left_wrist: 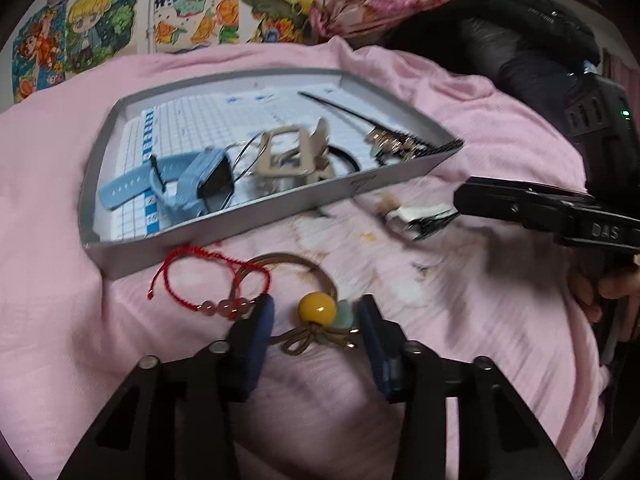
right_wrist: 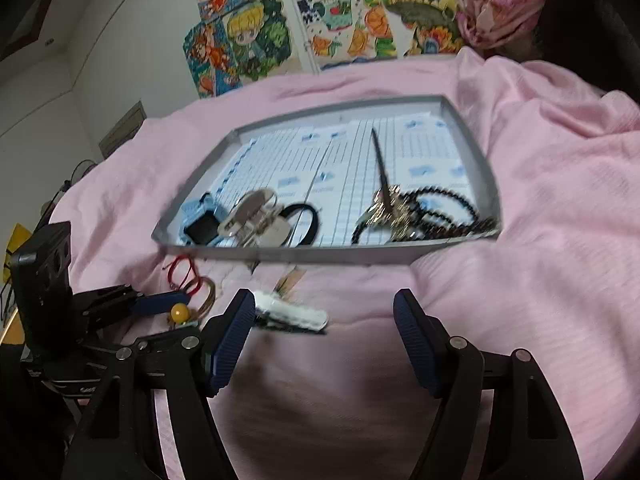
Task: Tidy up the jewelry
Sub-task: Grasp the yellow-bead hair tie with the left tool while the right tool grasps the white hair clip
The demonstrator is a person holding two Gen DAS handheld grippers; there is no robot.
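Your left gripper (left_wrist: pixel 316 320) is spread open around the hair tie with the yellow bead (left_wrist: pixel 317 308) on the pink blanket (left_wrist: pixel 480 300), near the gray tray (left_wrist: pixel 224 236). Your right gripper (right_wrist: pixel 324 312) is open too, beside what seems a white hair clip (right_wrist: pixel 294 314).

Grey tray (left_wrist: pixel 240 216) holding blue watch (left_wrist: pixel 188 184), beige clip (left_wrist: pixel 292 156), black beads (right_wrist: pixel 448 212); nearer on pink cover, red bracelet (left_wrist: pixel 208 276), yellow-bead hair tie (left_wrist: pixel 316 308), white clip (right_wrist: pixel 292 314).

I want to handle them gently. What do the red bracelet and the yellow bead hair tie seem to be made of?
Red bracelet: looks like braided cord, matte, with pink translucent beads, perhaps glass or stone. Hair tie: thin brown elastic cord; its yellow bead is glossy with a highlight, probably plastic or resin.
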